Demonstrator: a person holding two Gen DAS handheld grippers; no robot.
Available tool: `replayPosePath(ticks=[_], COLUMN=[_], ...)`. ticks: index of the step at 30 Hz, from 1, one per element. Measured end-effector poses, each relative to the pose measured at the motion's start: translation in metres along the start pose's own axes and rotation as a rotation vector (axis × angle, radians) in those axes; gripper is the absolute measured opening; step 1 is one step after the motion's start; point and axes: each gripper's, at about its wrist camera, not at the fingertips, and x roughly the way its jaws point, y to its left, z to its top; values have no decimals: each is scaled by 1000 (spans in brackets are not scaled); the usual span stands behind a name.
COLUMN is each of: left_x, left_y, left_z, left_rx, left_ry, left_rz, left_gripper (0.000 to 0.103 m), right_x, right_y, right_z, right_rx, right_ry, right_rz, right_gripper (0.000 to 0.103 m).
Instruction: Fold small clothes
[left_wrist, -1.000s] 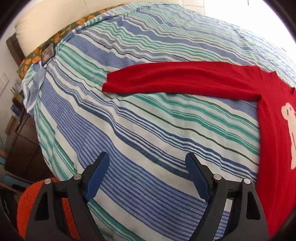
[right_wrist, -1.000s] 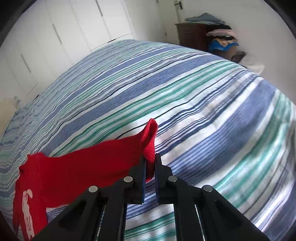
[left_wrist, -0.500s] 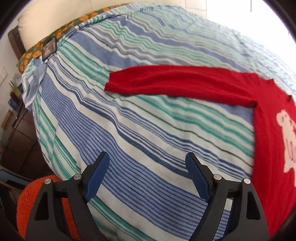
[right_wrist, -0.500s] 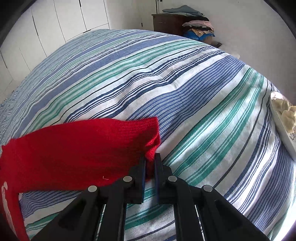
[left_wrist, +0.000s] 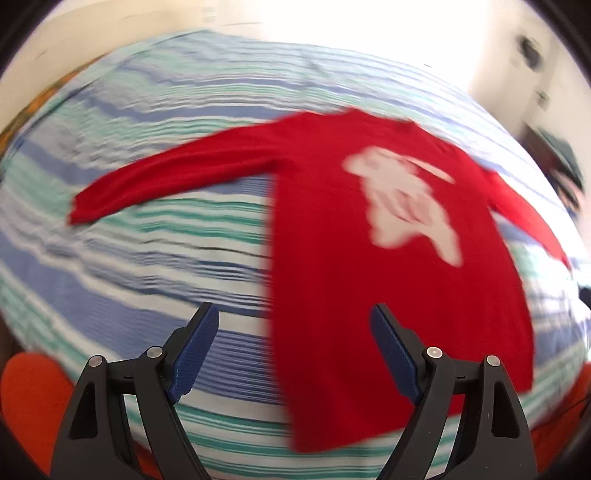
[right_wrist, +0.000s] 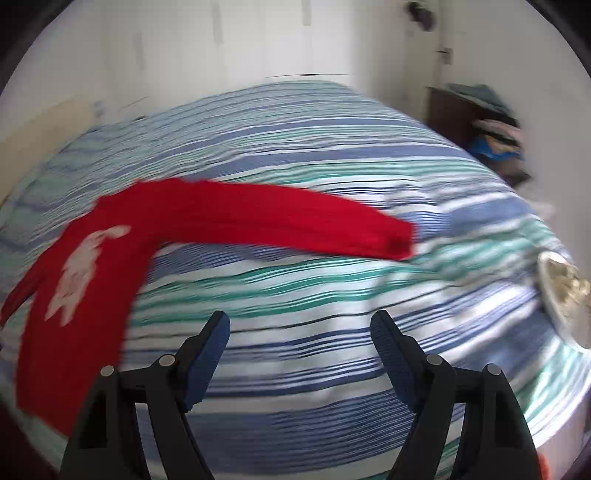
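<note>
A small red long-sleeved sweater (left_wrist: 325, 229) with a white figure on its chest lies flat on the striped bed, sleeves spread out to both sides. My left gripper (left_wrist: 293, 332) is open and empty above the sweater's lower left edge. In the right wrist view the sweater (right_wrist: 88, 280) lies at the left with one sleeve (right_wrist: 295, 221) stretched to the right. My right gripper (right_wrist: 300, 339) is open and empty over bare bedcover, short of that sleeve. Both views are blurred by motion.
The bed (left_wrist: 110, 280) has a blue, green and white striped cover. A white bowl (right_wrist: 561, 291) sits at the bed's right edge. A dark dresser with piled clothes (right_wrist: 491, 129) stands by the far wall. An orange object (left_wrist: 29, 387) lies low at left.
My right gripper let go of the sleeve cuff, opened and pulled back; the sleeve now lies flat. My left gripper swung right, so the sweater's body is now in front of it.
</note>
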Motion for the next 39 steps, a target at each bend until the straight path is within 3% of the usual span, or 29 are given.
replayPosePath(ticks=[4, 6, 10, 12, 16, 26, 28, 35, 39], left_x=[5, 13, 36, 42, 42, 38, 32, -5, 4], left_y=[-37, -39, -31, -23, -16, -24, -22, -4, 2], left_z=[-11, -21, -47, -57, -55, -63, -61, -36, -28], left_rx=[144, 180, 197, 164, 123, 148, 136, 16, -2], left_ry=[16, 66, 241, 312, 338, 334, 304, 91, 89], left_rz=[-9, -1, 10, 2, -13, 9, -3, -55, -57], left_gripper=[86, 86, 86, 89, 92, 93, 92, 92, 92], right_x=[4, 12, 43, 63, 59, 50, 49, 31, 6], right_y=[109, 152, 179, 174, 161, 159, 159, 151, 152], right_z=[-10, -21, -62, -84, -92, -97, -98, -86, -68], right_rx=[-242, -349, -479, -498, -467, -417, -413, -374, -384], right_ry=[60, 112, 254, 357, 355, 369, 372, 378, 292], right_rz=[272, 375, 413, 374, 359, 363, 363, 365, 367], right_gripper=[78, 77, 64, 64, 64, 64, 64, 64, 64])
